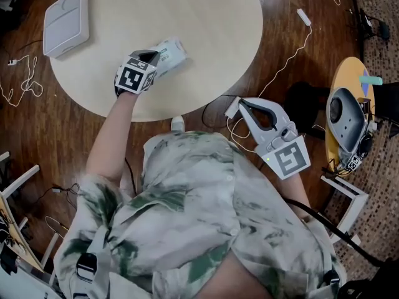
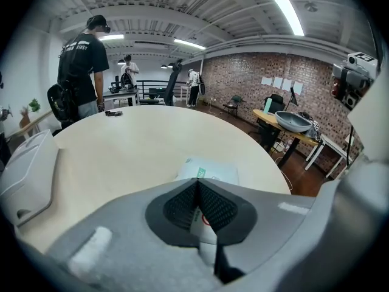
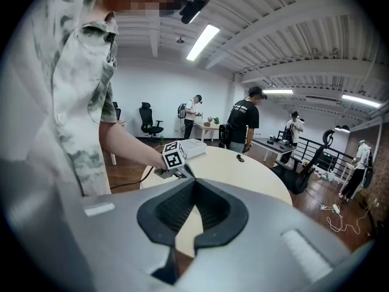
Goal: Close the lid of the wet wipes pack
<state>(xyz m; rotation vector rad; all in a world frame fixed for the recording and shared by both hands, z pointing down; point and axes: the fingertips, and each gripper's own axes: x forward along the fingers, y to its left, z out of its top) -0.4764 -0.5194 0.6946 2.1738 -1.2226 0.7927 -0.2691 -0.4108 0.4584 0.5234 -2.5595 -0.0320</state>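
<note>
Round table (image 1: 206,36) holds one wet wipes pack (image 1: 171,52) and one white box (image 1: 65,23).

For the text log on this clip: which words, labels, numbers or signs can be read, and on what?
Nothing reads as words.
Wipes pack: green label print, too blurred to read.
Cube on the left tongs and cube on the right tongs: black-and-white square patterns, no letters.
Papers on the brick wall: too small to read.
</note>
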